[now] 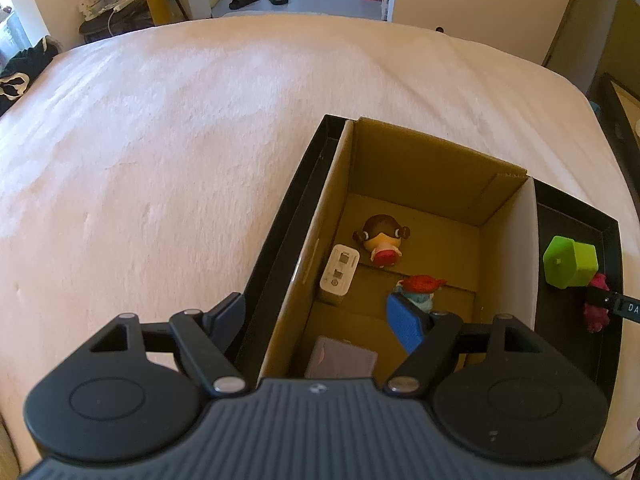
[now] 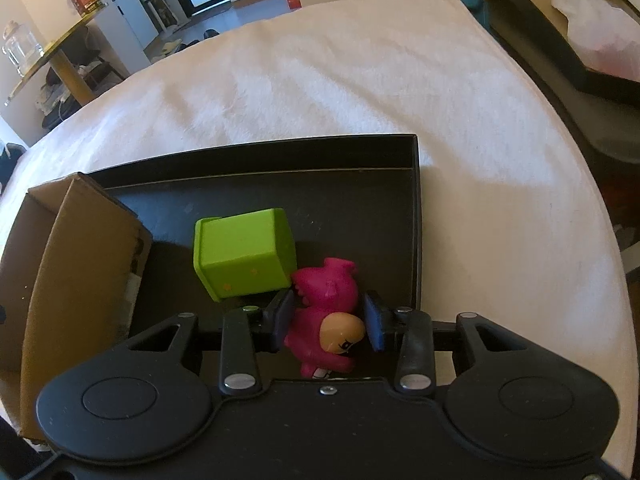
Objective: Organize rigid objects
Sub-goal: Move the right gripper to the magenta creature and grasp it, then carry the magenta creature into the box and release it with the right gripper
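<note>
A black tray [image 2: 360, 200] on a white bed holds a lime-green cube [image 2: 244, 256] and a pink toy figure [image 2: 328, 292] lying beside it on the tray floor. My right gripper [image 2: 330, 322] is down over the figure, with a pad against each side of it. A cardboard box [image 1: 420, 168] stands in the tray's left part. In it lie a doll head [image 1: 382, 242], a white charger [image 1: 339, 270], a red-haired figure [image 1: 420, 286] and a grey card [image 1: 342, 358]. My left gripper [image 1: 316, 318] is open wide across the box's left wall, holding nothing.
The white bedspread [image 1: 160, 140] stretches wide to the left and beyond the tray. A dark-framed box with a white bag [image 2: 592, 40] stands off the bed's right side. Beyond the bed's far edge are a table, slippers and a doorway.
</note>
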`<action>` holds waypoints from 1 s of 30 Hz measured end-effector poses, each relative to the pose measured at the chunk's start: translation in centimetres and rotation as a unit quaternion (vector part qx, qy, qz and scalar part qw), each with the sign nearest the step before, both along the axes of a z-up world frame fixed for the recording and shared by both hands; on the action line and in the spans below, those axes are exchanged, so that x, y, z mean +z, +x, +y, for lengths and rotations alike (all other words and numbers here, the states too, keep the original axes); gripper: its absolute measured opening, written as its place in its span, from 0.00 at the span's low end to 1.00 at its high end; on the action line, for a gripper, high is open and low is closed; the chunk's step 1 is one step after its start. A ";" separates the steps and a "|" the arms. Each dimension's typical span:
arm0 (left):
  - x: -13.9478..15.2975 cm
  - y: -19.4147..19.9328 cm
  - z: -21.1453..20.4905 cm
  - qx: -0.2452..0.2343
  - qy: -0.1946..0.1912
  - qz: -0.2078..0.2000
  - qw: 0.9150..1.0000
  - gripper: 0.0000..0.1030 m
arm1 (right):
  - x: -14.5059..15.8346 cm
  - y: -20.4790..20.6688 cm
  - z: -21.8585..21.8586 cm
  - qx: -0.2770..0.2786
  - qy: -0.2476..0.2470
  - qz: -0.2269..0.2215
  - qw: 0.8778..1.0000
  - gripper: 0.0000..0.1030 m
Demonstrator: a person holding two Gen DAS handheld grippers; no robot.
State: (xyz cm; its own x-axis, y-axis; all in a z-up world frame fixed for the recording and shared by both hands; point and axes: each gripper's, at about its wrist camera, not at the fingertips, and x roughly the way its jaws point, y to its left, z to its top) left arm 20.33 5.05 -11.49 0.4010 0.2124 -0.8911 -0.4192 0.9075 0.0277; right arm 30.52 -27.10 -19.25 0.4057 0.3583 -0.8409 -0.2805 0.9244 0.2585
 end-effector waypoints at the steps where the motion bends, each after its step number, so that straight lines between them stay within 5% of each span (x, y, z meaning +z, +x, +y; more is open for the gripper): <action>1: 0.0 -0.1 0.0 0.000 -0.001 0.000 1.000 0.75 | 0.1 -0.1 0.0 0.000 0.000 0.001 1.000 0.36; 14: 0.0 -1.0 0.8 -0.001 -0.020 -0.002 1.000 0.75 | 3.3 -1.9 -0.1 -0.006 0.017 -0.013 1.000 0.36; 30: 0.8 -2.2 2.4 -0.021 -0.042 -0.023 0.999 0.74 | 8.3 -3.8 4.9 0.026 0.018 -0.047 0.998 0.36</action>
State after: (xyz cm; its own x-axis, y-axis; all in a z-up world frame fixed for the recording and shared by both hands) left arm 18.13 7.43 -10.70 0.4484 0.1193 -0.8858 -0.3794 0.9227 -0.0678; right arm 26.70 -22.23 -10.93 0.4621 0.4100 -0.7864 -0.3524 0.8986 0.2615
